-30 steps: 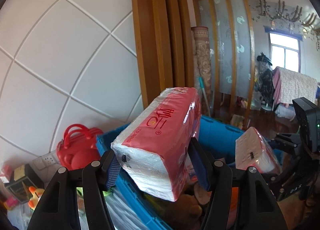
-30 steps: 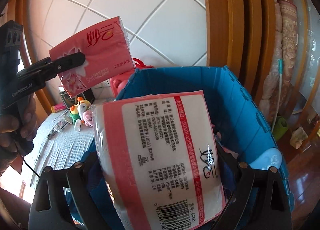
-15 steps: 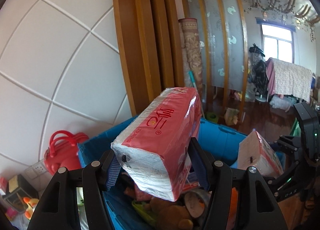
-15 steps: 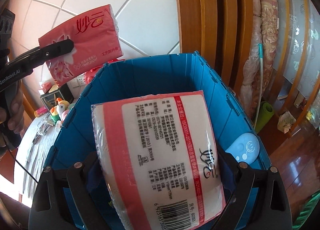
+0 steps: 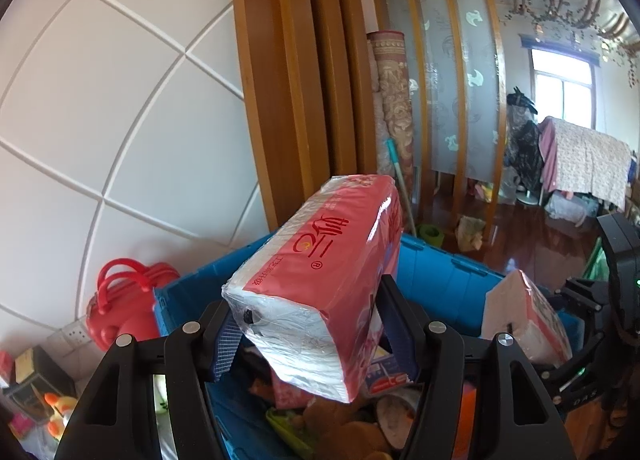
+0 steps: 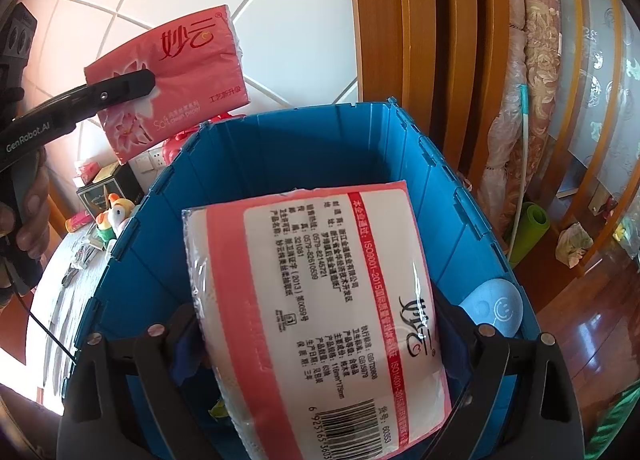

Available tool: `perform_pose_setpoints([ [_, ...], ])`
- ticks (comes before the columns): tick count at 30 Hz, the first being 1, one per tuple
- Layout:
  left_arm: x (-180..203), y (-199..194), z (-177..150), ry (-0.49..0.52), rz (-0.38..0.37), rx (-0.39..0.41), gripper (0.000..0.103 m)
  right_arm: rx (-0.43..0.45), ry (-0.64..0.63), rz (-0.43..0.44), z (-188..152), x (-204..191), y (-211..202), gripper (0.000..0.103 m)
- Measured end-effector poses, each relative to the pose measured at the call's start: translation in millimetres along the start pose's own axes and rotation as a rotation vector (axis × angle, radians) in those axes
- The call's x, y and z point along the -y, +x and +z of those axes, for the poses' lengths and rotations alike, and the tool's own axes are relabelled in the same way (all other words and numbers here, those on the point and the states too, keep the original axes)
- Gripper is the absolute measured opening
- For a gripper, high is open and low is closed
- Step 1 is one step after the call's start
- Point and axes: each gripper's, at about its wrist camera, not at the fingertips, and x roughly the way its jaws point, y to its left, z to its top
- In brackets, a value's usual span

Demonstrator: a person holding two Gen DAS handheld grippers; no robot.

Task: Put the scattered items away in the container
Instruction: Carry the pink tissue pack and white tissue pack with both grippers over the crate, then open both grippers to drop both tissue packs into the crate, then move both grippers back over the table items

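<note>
In the left wrist view, my left gripper [image 5: 308, 324] is shut on a pink tissue pack [image 5: 320, 272], held tilted above the near corner of the blue crate [image 5: 452, 272]. At the right edge of that view is a second pink-and-white tissue pack [image 5: 524, 324]. In the right wrist view, my right gripper [image 6: 320, 324] is shut on this second tissue pack [image 6: 320, 300], label side up, over the inside of the blue crate [image 6: 300, 148]. The first tissue pack [image 6: 172, 80] shows at upper left, beyond the crate's left wall, with one black finger [image 6: 120, 88] across it.
The crate holds a brown plush toy [image 5: 352, 432], other small items and a light-blue smiley object [image 6: 494, 312]. Left of it, a cloth-covered table [image 6: 60, 292] bears small toys [image 6: 112, 216], a black box [image 6: 104, 188] and a red bag [image 5: 124, 300]. Wooden pillars stand behind.
Both grippers have moved in over the blue crate with their tissue packs. The right one now hangs over its inside and a little lower. Both grips are unchanged.
</note>
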Motion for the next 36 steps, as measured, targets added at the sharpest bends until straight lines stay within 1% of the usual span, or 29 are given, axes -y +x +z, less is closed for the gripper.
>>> perform_pose_setpoints([
  [8, -3, 10, 3, -0.011, 0.0, 0.007, 0.063, -0.016, -0.004, 0.004, 5, 5, 9, 0.094],
  [10, -4, 12, 3, -0.017, -0.006, 0.013, 0.063, -0.019, -0.007, 0.004, 6, 6, 11, 0.094],
  [11, -6, 12, 3, -0.026, -0.005, 0.025, 0.066, -0.019, -0.007, 0.005, 7, 5, 12, 0.094],
  [12, -8, 10, 4, -0.037, 0.005, 0.043, 0.074, -0.016, -0.008, 0.005, 8, 5, 13, 0.096],
  [13, -11, 9, 5, -0.052, 0.013, 0.059, 0.084, -0.011, -0.009, -0.001, 8, 3, 13, 0.1],
  [14, -13, 7, 6, -0.067, 0.019, 0.074, 0.103, -0.011, -0.017, -0.012, 9, 2, 14, 0.102],
  [15, -16, 6, 7, -0.078, 0.025, 0.089, 0.102, -0.002, -0.026, -0.023, 9, -1, 14, 0.103],
  [17, -20, 7, 7, -0.085, 0.027, 0.08, 0.102, 0.012, -0.034, -0.028, 11, -4, 13, 0.103],
  [25, -31, 2, -5, -0.092, 0.04, 0.055, 0.102, 0.018, -0.047, -0.015, 19, -10, 15, 0.103],
  [31, -43, -16, -13, -0.112, 0.072, 0.062, 0.102, 0.023, -0.071, 0.004, 23, -22, 13, 0.103],
  [36, -57, -42, -25, -0.135, 0.111, 0.071, 0.102, 0.035, -0.104, 0.02, 25, -41, 9, 0.103],
])
